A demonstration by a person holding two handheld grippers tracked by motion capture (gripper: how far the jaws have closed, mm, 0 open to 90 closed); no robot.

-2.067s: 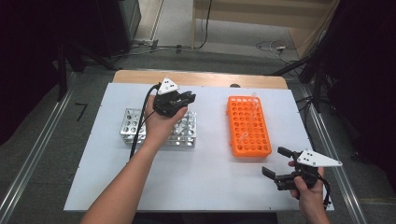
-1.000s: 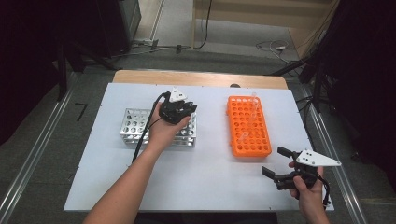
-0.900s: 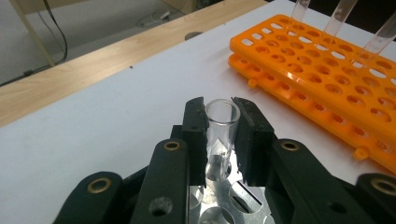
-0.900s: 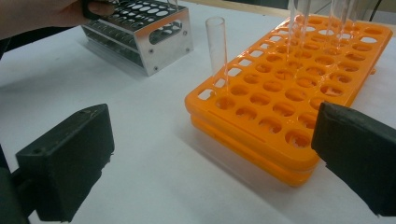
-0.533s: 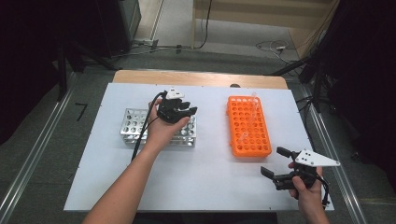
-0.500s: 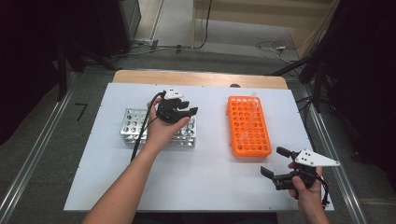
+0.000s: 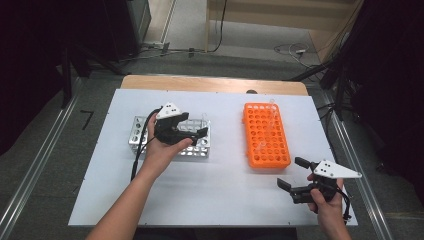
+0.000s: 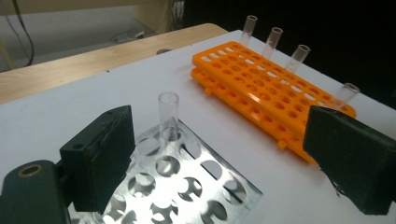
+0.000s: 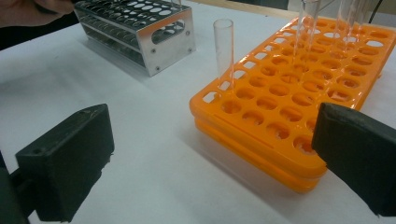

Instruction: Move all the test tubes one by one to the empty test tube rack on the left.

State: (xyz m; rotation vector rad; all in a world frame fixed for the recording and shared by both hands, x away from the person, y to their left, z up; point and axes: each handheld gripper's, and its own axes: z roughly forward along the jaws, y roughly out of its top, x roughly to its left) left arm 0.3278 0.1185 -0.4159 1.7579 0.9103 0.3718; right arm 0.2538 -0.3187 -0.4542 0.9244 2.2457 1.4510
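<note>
From the high view, my left hand-held gripper (image 7: pixel 196 131) hangs over the right end of the metal rack (image 7: pixel 137 137), its jaws apart after just opening, with nothing between them. The orange rack (image 7: pixel 266 137) lies well apart to the right, and a bare strip of white table (image 7: pixel 225 190) runs between the two racks. My right hand-held gripper (image 7: pixel 291 176) rests near the table's front right corner, jaws apart and empty, just off the orange rack's near end; open table lies to its left.

In the left gripper view, my two black pads stand wide, and a clear tube (image 8: pixel 168 117) stands upright in a hole at the metal rack's (image 8: pixel 187 182) far edge, between them but touching neither. Beyond it comes bare table, then the orange rack (image 8: pixel 261 93) with four tubes along its far side.

In the right gripper view, the jaws are spread with only table between them. The orange rack's (image 9: pixel 280 107) near corner sits just ahead, with one tube (image 9: pixel 224 51) upright near that edge. The metal rack (image 9: pixel 140 32) stands farther off at left.
</note>
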